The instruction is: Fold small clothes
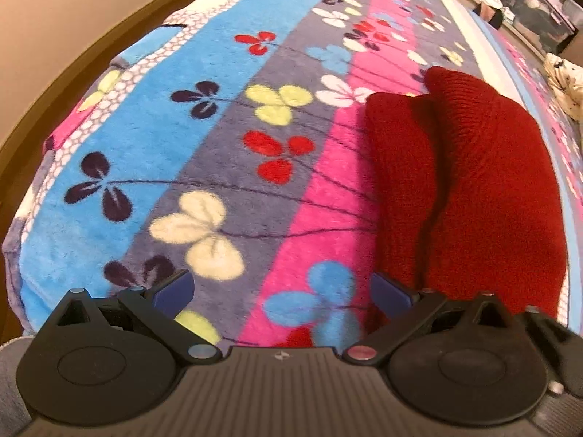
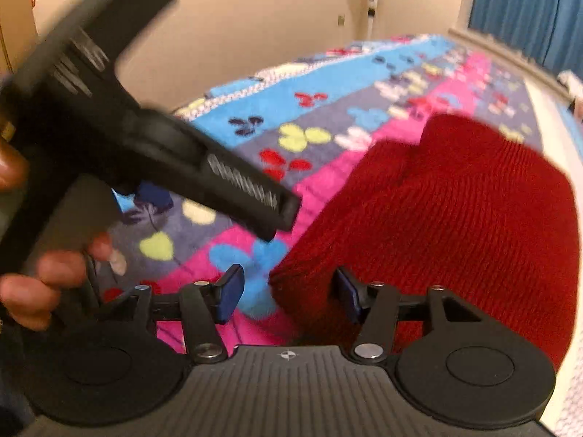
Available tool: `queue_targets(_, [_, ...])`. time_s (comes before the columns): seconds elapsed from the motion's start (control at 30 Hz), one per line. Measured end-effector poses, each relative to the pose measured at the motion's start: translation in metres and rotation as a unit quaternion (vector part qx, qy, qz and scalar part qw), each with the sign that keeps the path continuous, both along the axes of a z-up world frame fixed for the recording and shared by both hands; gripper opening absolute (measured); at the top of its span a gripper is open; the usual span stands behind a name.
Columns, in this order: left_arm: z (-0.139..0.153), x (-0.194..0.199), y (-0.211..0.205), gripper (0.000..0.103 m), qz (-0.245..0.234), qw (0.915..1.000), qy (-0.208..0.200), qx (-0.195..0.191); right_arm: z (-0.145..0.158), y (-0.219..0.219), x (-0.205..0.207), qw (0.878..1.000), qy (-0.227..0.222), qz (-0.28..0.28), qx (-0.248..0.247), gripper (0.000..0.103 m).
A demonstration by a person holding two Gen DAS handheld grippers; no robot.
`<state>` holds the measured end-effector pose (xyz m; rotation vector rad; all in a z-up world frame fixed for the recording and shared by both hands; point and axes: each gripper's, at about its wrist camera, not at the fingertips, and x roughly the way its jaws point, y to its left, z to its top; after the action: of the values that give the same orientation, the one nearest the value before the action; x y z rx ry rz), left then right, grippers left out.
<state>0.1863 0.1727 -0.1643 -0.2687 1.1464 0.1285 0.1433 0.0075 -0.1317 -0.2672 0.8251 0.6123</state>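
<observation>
a red knitted garment [image 1: 473, 182] is laid on a bed covered by a fleece blanket [image 1: 204, 153] striped in blue, grey and pink and printed with clover-like flowers. the garment is folded into a thick bundle, with a crease running along its length so that two ridges are seen side by side in the left wrist view. it lies on the pink stripe, toward the right side of the bed as that view shows it.

the left gripper [image 1: 282, 291] is held above the blanket with its fingers spread wide; nothing is caught between them. its right finger [image 1: 391, 291] is seen just beside the near end of the garment, though contact cannot be judged from this angle.

the right gripper [image 2: 288, 296] is seen with its fingers parted to a middling width. the near corner of the garment [image 2: 455, 218] lies between them, but the pads are not pressed on it: the left finger [image 2: 229, 291] stands clear of the knit, and the right finger [image 2: 346, 291] is at the cloth's edge.

in the right wrist view the left gripper's black body [image 2: 145, 127] is crossed diagonally over the scene, blurred, and is gripped by a hand [image 2: 47, 276] at the lower left. a pale wall [image 2: 255, 18] and a blue curtain [image 2: 524, 3] are seen beyond the bed.
</observation>
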Motion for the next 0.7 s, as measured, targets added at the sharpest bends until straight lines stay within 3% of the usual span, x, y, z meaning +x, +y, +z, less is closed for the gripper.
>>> queue_targets(0.07, [0.003, 0.002, -0.007, 0.103, -0.013, 0.9999, -0.002, 0.004, -0.004, -0.005, 0.001, 1.0, 0.014, -0.009, 0.018, 0.058])
queue_targets(0.23, [0.009, 0.004, -0.025, 0.103, -0.039, 0.9991, -0.002, 0.02, 0.039, -0.031, -0.013, 0.995, 0.036, -0.048, 0.077, 0.056])
queue_targets(0.43, [0.019, -0.006, -0.035, 0.103, -0.017, 0.9992, 0.003, 0.036, 0.066, -0.087, -0.051, 0.99, -0.007, -0.135, 0.036, 0.056])
queue_targets(0.5, [0.021, -0.006, -0.042, 0.103, -0.01, 0.9985, 0.001, 0.053, 0.067, -0.102, -0.059, 0.984, -0.025, -0.173, 0.026, 0.056])
queue_targets(0.6, [0.002, 0.002, -0.061, 0.103, -0.022, 0.9882, 0.002, 0.152, 0.058, -0.116, -0.045, 0.978, -0.027, -0.207, 0.018, 0.056])
queue_targets(0.63, [-0.006, 0.005, -0.063, 0.103, -0.021, 0.9854, 0.006, 0.169, 0.05, -0.119, -0.036, 0.978, -0.023, -0.208, 0.013, 0.056])
queue_targets(0.7, [-0.021, 0.01, -0.058, 0.103, -0.013, 0.9847, 0.028, 0.172, 0.023, -0.12, -0.013, 0.976, 0.006, -0.217, -0.019, 0.055])
